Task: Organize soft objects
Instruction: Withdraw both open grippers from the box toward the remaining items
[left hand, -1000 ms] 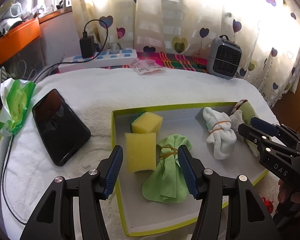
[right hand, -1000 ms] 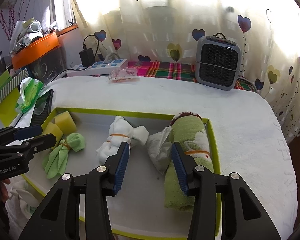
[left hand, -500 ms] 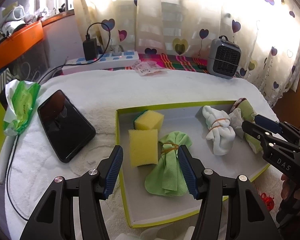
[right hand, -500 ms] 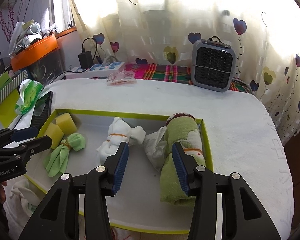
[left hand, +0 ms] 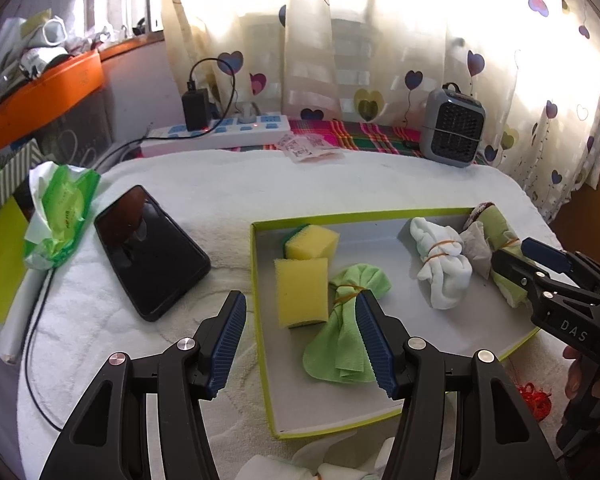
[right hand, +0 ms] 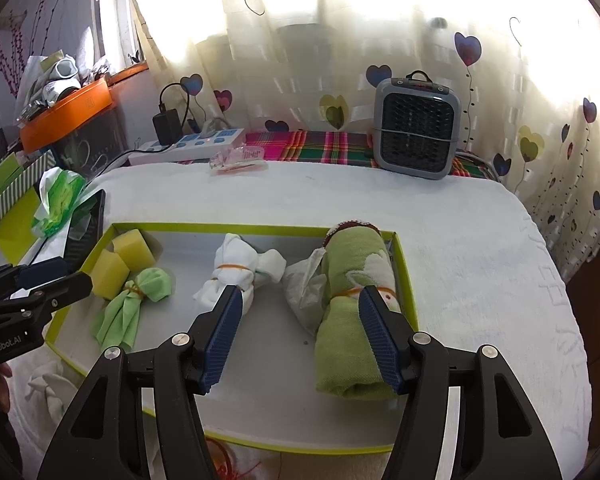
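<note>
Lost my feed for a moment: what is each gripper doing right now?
Left gripper: open, holding nothing, above the box edge.
Right gripper: jaws just opened wider, holding nothing; the green towel roll lies free.

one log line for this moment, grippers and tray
left gripper: open, empty | right gripper: just opened, empty | green-rimmed tray: holds rolled green towel

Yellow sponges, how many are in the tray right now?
2. Both sit in the tray's left end: one sponge in the far corner, the other sponge just in front of it, beside the green cloth bundle. None looks hidden.
</note>
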### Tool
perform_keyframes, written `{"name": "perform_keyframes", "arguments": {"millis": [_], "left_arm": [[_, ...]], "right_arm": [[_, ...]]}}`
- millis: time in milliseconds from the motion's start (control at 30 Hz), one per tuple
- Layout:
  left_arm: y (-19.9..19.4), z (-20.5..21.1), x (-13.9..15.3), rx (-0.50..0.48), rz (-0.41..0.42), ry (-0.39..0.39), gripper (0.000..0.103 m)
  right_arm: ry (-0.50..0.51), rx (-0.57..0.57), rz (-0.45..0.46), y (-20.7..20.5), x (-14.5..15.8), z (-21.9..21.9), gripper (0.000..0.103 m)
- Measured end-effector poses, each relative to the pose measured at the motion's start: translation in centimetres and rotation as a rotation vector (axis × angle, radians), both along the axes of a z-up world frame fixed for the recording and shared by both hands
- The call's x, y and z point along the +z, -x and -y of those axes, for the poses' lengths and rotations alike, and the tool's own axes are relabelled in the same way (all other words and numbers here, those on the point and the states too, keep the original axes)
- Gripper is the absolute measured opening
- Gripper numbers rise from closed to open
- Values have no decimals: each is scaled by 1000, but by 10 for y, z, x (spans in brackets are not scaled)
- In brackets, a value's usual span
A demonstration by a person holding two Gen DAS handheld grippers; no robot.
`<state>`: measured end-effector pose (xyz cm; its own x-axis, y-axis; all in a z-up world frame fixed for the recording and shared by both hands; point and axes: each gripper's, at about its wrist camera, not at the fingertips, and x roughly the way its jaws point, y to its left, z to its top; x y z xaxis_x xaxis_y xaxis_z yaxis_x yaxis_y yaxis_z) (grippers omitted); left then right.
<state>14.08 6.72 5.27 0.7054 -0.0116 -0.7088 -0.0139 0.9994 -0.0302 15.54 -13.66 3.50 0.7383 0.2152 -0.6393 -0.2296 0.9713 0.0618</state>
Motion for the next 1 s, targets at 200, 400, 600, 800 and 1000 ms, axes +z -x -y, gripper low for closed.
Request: {"name": "perform_keyframes", "arguments": {"millis": [200, 400, 600, 800, 1000], "left_arm": [[10, 1, 1, 34, 22, -35, 57], [17, -1, 0, 39, 7, -23, 56], [27, -8, 3, 12, 8, 12, 56], [41, -23, 8, 2, 15, 47, 56], [57, -39, 2, -10, -3, 66, 56]], "right_arm": [[-9, 2, 10, 6, 1, 2, 62], [-22, -2, 31, 14, 3, 6, 62], [-42, 6, 49, 27, 8, 13, 62], [-39, 25, 58, 43, 11, 19, 62], [-58, 62, 41, 59, 8, 25, 62]]}}
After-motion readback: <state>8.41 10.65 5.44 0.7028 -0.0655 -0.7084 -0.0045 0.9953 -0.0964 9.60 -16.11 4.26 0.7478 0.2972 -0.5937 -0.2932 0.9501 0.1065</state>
